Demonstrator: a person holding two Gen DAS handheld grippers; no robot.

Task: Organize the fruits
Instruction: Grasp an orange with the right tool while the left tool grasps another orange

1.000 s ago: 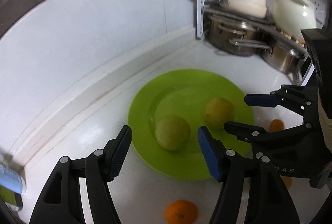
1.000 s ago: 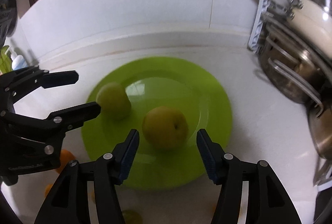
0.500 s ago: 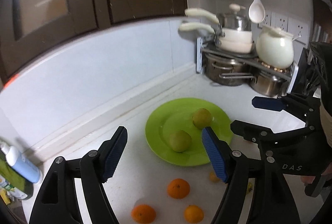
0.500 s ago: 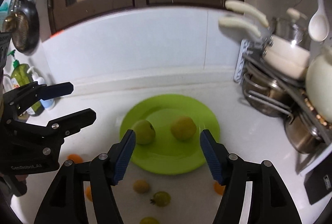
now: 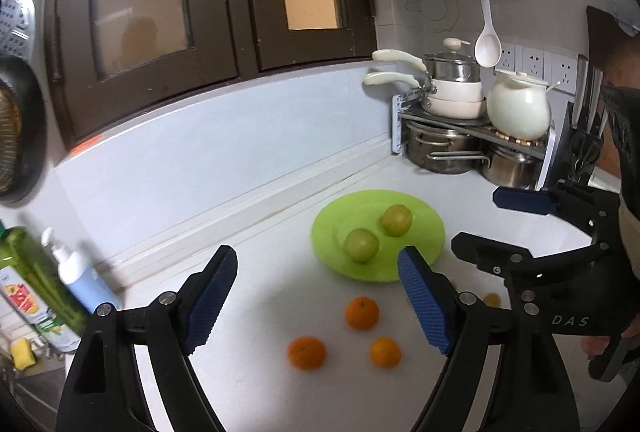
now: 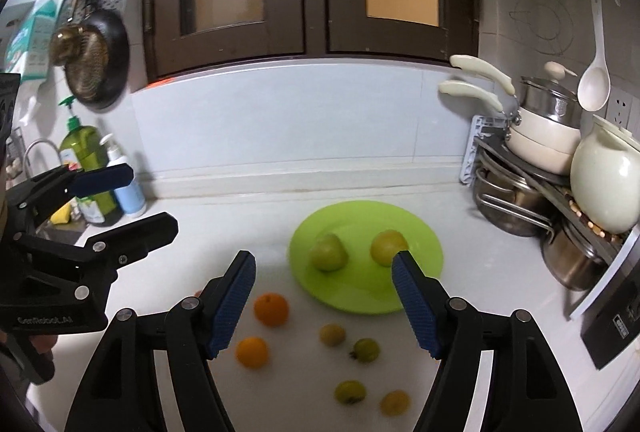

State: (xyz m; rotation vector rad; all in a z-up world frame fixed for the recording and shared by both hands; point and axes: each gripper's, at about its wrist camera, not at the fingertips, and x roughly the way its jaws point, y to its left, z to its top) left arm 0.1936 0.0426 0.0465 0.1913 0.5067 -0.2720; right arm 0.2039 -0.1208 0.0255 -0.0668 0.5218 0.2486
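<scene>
A green plate (image 5: pixel 424 228) (image 6: pixel 420 232) on the white counter holds two yellow-green pears (image 5: pixel 361 245) (image 5: pixel 396 219), also in the right wrist view (image 6: pixel 328 252) (image 6: pixel 387 247). Three oranges (image 5: pixel 362 312) (image 5: pixel 306 352) (image 5: pixel 385 352) lie in front of the plate. The right wrist view shows two oranges (image 6: pixel 272 309) (image 6: pixel 251 352) and several small yellow-green fruits (image 6: pixel 365 350) (image 6: pixel 332 334). My left gripper (image 5: pixel 318 304) is open and empty, raised above the oranges. My right gripper (image 6: pixel 324 306) is open and empty, raised in front of the plate.
A rack of steel pots (image 5: pixel 448 147) with white pans and a white jug (image 5: pixel 518 107) stands at the back right. Soap bottles (image 5: pixel 76 280) (image 6: pixel 86 155) stand by the sink at the left. A knife block (image 5: pixel 580 135) sits far right.
Both grippers have pulled back and up from the plate, leaving a pear each on it. The view has widened, and the loose fruits on the counter now show.
</scene>
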